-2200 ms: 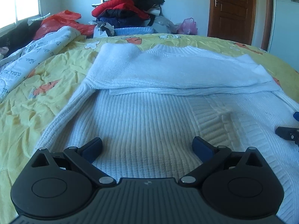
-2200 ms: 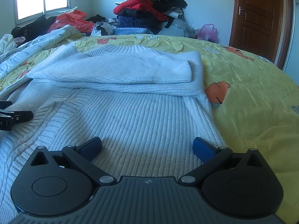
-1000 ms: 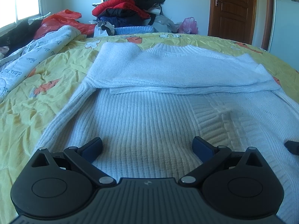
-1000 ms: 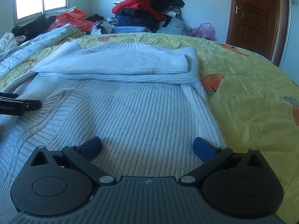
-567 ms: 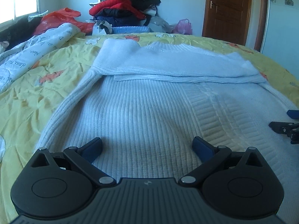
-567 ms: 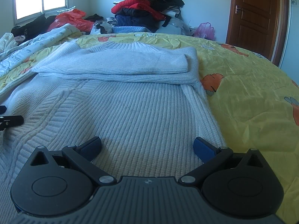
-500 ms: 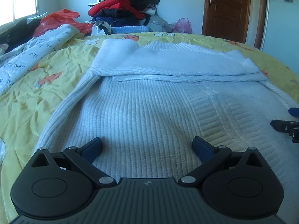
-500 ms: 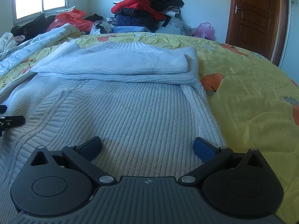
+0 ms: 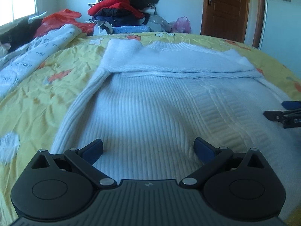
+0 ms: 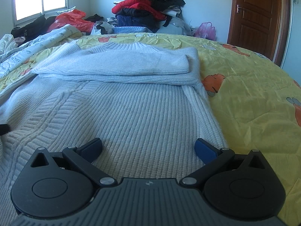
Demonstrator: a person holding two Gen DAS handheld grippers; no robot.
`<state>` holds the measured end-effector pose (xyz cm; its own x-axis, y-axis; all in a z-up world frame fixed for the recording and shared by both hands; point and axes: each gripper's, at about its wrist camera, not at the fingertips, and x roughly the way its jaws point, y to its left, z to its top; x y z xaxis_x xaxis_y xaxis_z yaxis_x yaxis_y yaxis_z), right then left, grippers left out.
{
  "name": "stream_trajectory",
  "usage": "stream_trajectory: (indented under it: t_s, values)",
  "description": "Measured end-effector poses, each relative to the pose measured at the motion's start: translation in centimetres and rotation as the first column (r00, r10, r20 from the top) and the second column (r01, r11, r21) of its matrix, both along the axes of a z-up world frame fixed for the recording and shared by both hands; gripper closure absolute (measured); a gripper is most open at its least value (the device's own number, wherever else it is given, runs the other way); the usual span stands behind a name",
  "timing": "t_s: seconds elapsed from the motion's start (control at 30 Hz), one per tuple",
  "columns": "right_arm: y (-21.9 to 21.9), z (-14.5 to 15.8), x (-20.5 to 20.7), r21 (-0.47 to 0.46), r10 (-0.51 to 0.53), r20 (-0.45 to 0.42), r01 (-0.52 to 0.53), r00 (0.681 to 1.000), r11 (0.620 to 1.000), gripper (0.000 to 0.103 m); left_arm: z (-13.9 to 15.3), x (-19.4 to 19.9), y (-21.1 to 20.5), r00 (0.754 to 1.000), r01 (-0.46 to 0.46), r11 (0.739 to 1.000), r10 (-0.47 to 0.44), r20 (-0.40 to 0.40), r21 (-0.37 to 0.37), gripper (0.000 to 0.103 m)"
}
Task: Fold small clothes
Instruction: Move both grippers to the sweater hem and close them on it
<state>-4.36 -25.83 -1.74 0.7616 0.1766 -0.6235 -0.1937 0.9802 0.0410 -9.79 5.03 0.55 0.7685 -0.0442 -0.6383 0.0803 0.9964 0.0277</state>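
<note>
- Two grippers, my left gripper (image 9: 148,146) and right gripper (image 10: 148,146), hung wide apart-jawed, holding nothing, over the white sweater (image 10: 131,109).
- I judged each should pinch a hem corner evenly.

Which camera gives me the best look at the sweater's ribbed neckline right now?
The right wrist view: the sweater's neckline sits centred, ribbing sharp. In the left wrist view the neckline is blurrier, with the folded sleeve crowding its left end.

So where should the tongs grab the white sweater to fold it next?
Probably the near bottom hem of the white sweater, one corner per tongs, coming in low from the near side. Its sleeves are already folded across the top, and both left tongs and right tongs are open.
</note>
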Motion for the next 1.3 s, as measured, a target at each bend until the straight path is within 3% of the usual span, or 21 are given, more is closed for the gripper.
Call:
stream_trajectory:
  t_s: [0.1, 0.17, 0.37, 0.67, 0.87, 0.97, 1.03, 1.17, 1.3]
  values:
    - [0.0, 0.0, 0.0, 0.000, 0.000, 0.000, 0.000, 1.000, 1.000, 0.001, -0.7, -0.8, 0.0, 1.000, -0.024, 0.999, 0.024, -0.015, 0.036, 0.000]
    - [0.0, 0.0, 0.0, 0.000, 0.000, 0.000, 0.000, 1.000, 1.000, 0.001, -0.8, -1.7, -0.6, 0.999, -0.026, 0.997, 0.025, 0.022, 0.075, 0.000]
    - [0.7, 0.7, -0.7, -0.046, -0.027, 0.004, 0.027, 1.000, 0.999, 0.000, -0.5, -2.1, -0.8, 0.998, -0.056, 0.996, 0.055, 0.004, 0.076, 0.000]
    - [-0.3, 0.3, -5.0, -0.018, -0.005, 0.008, 0.005, 1.000, 1.000, 0.000, -1.0, -3.5, 0.4, 1.000, -0.016, 0.998, 0.016, 0.009, 0.058, 0.000]
    - [-0.5, 1.4, -5.2, -0.019, 0.005, -0.048, -0.006, 0.999, 1.000, 0.000, 0.1, -4.1, 0.3, 0.997, -0.075, 0.993, 0.076, -0.009, 0.093, 0.000]
    - [-1.4, 1.7, -7.2, 0.001, 0.034, -0.065, -0.034, 0.997, 0.999, 0.000, 0.1, -5.5, 1.7, 0.993, -0.114, 0.990, 0.115, -0.011, 0.078, 0.000]
    - [-1.4, 1.2, -9.1, -0.040, 0.060, -0.079, -0.063, 0.995, 0.997, 0.000, -0.2, -6.3, 2.3, 0.993, -0.112, 0.992, 0.113, -0.017, 0.061, 0.000]
    - [-1.2, 1.3, -12.9, -0.083, 0.103, -0.062, -0.107, 0.993, 0.991, 0.000, 0.3, -8.3, 2.0, 0.994, -0.111, 0.986, 0.112, -0.002, 0.122, 0.000]
    - [-2.6, 2.7, -15.0, -0.035, 0.119, -0.110, -0.124, 0.987, 0.992, 0.011, 1.4, -10.3, 3.2, 0.991, -0.131, 0.984, 0.131, 0.005, 0.117, 0.000]
